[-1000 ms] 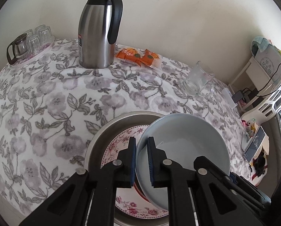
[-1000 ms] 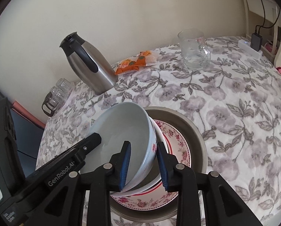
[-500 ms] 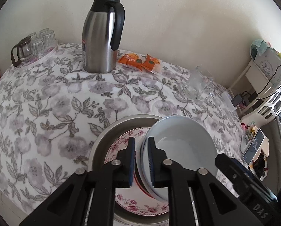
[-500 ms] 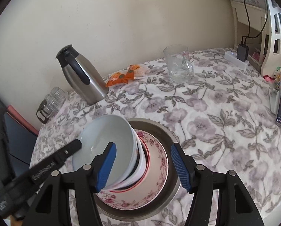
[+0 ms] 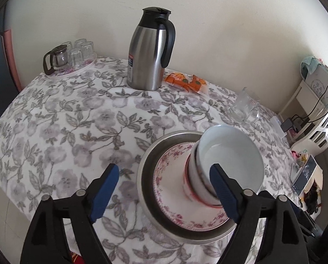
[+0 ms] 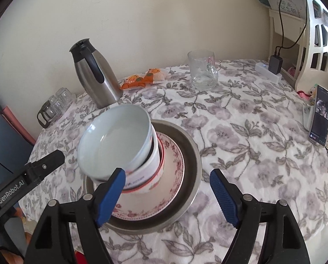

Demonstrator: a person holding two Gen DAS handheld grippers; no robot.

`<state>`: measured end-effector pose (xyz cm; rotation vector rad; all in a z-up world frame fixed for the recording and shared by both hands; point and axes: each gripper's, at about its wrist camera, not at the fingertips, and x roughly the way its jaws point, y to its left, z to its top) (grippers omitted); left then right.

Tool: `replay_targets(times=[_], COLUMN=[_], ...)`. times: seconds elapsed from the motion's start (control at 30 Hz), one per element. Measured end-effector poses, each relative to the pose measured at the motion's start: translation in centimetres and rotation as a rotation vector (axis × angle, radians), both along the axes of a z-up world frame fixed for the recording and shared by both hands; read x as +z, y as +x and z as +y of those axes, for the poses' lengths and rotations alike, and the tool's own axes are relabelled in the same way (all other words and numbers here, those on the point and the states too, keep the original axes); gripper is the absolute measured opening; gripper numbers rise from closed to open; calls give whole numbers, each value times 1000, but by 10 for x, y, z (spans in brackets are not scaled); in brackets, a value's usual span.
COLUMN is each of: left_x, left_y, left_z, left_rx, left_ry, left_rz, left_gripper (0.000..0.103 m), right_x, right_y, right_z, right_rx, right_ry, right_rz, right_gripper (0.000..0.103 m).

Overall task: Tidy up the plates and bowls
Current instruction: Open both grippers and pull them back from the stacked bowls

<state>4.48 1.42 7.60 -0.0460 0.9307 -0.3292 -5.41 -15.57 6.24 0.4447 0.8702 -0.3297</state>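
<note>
A pale blue bowl [image 5: 229, 160] [image 6: 113, 140] sits tilted on top of nested white bowls with red trim [image 5: 191, 176] [image 6: 150, 167]. The stack stands on a pink floral plate [image 5: 170, 176] [image 6: 172, 176] inside a round metal basin [image 5: 148, 160] [image 6: 192, 154]. My left gripper [image 5: 164, 191] is drawn back on the near side, its jaws opening wide, pads off the bowl. My right gripper [image 6: 167, 195] is likewise opening and holds nothing; the stack shows behind its left finger. A black finger [image 6: 45, 165] of the left gripper reaches in at the right wrist view's left edge.
On the floral tablecloth stand a steel jug [image 5: 150, 55], orange snack packets [image 5: 185, 81], a glass mug [image 5: 245, 107] and a tray of glasses [image 5: 71, 55]. A phone [image 6: 320, 116] and a power strip [image 6: 267, 72] are at the right, by a white shelf.
Both grippers were shut on the pale blue bowl's rim; they have let go, spread wide and pulled back. The bowl now rests on the stack.
</note>
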Motion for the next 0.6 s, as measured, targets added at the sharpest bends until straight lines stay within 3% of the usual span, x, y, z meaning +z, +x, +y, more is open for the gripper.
replay_targets(times=[0.1, 0.3, 0.43, 0.6], left_x=[-7, -29, -42, -52], left_y=[-10, -25, -35, -45], left_z=[5, 11, 8, 7], left_rx=[3, -11, -35, -49], left_ry=[28, 93, 143, 196], left_rz=[-1, 49, 64, 79], left_gripper=[96, 97, 97, 97], right_x=[-7, -23, -27, -32], right_y=[-8, -17, -21, -25], right_z=[5, 13, 17, 21], right_rx=[3, 17, 18, 22], right_ry=[-7, -25, -41, -59], right_rz=[15, 58, 72, 93], right_gripper=[85, 92, 101, 103])
